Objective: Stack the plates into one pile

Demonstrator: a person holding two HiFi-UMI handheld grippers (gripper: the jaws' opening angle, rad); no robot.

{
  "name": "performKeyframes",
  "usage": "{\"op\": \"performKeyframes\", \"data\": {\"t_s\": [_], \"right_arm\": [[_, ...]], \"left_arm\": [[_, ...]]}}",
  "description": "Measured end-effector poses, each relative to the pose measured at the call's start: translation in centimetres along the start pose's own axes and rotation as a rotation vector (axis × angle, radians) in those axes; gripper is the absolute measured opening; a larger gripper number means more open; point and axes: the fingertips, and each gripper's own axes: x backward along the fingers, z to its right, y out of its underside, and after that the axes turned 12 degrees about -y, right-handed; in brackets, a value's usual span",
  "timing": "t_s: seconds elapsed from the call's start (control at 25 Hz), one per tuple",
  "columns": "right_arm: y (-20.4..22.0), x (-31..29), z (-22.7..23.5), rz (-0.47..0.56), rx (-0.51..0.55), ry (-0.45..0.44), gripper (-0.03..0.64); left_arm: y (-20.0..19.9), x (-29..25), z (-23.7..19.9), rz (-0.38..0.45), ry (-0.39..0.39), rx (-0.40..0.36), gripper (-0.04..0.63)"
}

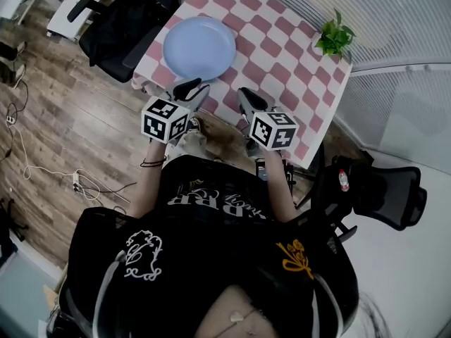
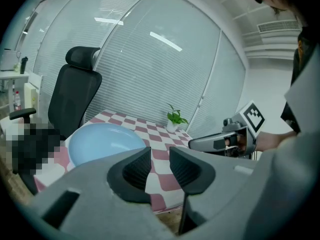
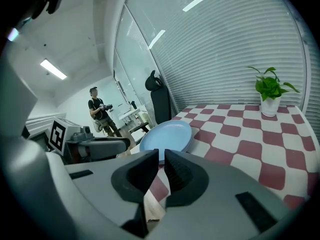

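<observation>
1 blue pile [image 1: 199, 47] sits by the table [image 1: 282, 62] edge. Left gripper [image 1: 189, 92] narrow, right gripper [image 1: 248, 102] barely apart, both empty. A nudge could topple it.

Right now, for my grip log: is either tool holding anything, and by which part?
Nothing is held: left tool and right tool are both empty, short of the blue plate.

A potted plant [image 1: 334, 38] stands on the far right corner of the checked-cloth table [image 1: 282, 55]. One black office chair [image 1: 123, 27] sits against the table's left side and a second chair [image 1: 384, 192] near its right front corner. Cables [image 1: 28, 157] lie on the floor well to its left.
</observation>
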Motion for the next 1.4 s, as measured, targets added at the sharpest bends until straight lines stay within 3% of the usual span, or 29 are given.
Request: {"op": "performKeyframes", "data": {"t_s": [0.36, 0.76, 1.0, 1.4], "right_arm": [[4.3, 9.8, 0.1, 0.046, 0.012, -0.040, 0.037], [10.4, 17.0, -3.6, 0.055, 0.041, -0.141, 0.035], [11.8, 18.5, -6.3, 0.067, 0.061, -0.189, 0.035], [12.2, 18.3, -10.2, 0.079, 0.116, -0.223, 0.035]], "left_arm": [[1.9, 1.5, 11.3, 0.024, 0.023, -0.056, 0.126], [8.8, 7.1, 19.8, -0.010, -0.046, -0.055, 0.126], [9.4, 10.3, 21.6, 0.009, -0.085, -0.075, 0.126], [9.5, 14.2, 20.8, 0.042, -0.131, -0.087, 0.126]]}}
